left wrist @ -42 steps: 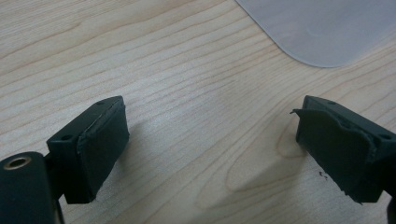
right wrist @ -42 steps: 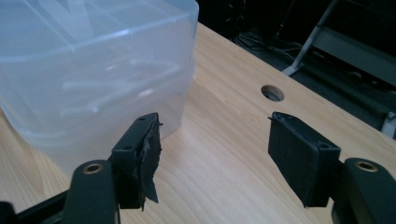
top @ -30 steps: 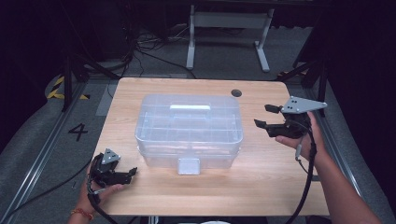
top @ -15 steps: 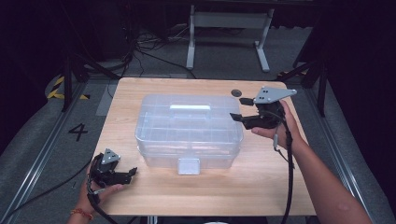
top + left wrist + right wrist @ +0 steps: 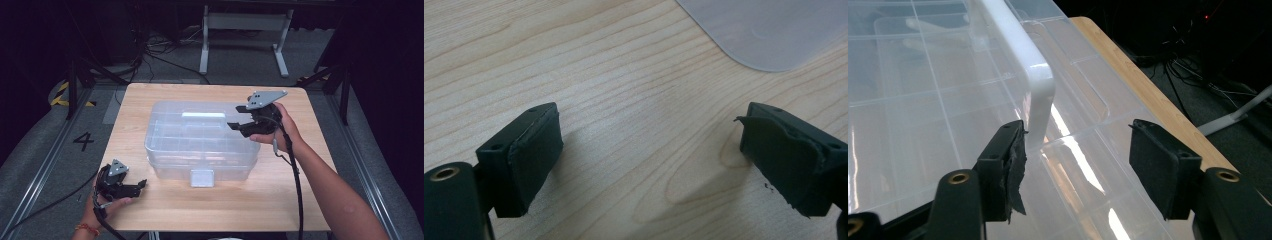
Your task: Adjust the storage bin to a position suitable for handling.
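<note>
While my left gripper (image 5: 134, 187) rests on the table (image 5: 310, 210) near the front left corner, jaws spread wide over bare wood and holding nothing, my right gripper (image 5: 239, 118) hangs over the right end of the clear box (image 5: 200, 137). The box sits in the middle of the table with its lid down and its latch (image 5: 202, 177) facing me. Seen along the right gripper's own jaws, the white handle (image 5: 1035, 82) lies flat along the top of the lid, its near end just ahead of one pad, touching neither pad as far as I can tell. Those jaws have just been closing, yet a wide gap stays between them and nothing is caught in it. I judge the right hand is placed this way to line the jaws up on the handle, so that a squeeze could take it and raise it. My left hand waits low and to the side, I think, to stay out of the way until the box needs steadying. Through the lid the dividers (image 5: 943, 115) show; whether the compartments hold anything I cannot tell.
</note>
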`<state>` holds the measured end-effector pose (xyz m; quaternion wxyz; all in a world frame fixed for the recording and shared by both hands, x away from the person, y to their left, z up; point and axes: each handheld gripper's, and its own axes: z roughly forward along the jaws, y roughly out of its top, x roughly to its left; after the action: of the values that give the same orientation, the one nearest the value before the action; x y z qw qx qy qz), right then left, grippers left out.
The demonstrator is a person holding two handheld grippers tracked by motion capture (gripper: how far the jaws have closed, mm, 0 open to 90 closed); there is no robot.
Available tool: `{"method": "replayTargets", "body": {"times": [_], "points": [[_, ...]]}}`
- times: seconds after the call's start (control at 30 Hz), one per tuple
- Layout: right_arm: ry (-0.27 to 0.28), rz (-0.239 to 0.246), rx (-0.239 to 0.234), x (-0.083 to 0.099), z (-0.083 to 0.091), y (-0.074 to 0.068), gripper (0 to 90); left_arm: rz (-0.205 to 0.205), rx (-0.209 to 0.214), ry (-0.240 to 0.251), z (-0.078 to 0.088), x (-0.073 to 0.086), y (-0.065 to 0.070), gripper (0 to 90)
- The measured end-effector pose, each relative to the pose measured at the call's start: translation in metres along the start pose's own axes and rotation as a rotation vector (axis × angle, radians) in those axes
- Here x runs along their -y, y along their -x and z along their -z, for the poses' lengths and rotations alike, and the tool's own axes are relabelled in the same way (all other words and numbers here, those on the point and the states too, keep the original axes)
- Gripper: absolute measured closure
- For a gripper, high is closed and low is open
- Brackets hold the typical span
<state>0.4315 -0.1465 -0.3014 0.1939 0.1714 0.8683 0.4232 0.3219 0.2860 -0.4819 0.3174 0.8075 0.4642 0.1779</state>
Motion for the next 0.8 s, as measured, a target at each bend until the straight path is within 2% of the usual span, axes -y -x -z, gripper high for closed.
{"method": "replayTargets", "body": {"times": [0.37, 0.6, 0.8], "points": [[-0.022, 0.018, -0.055, -0.014, -0.017, -0.003, 55.2, 0.012, 0.002, 0.000, 0.001, 0.001, 0.001, 11.1], [-0.023, 0.052, -0.099, -0.020, -0.020, -0.008, 72.7, 0.009, 0.001, 0.002, 0.001, 0.001, 0.001, 11.1], [-0.028, 0.018, -0.099, -0.022, -0.021, -0.007, 74.9, 0.001, -0.002, 0.006, 0.003, 0.003, 0.000, 13.1]]}}
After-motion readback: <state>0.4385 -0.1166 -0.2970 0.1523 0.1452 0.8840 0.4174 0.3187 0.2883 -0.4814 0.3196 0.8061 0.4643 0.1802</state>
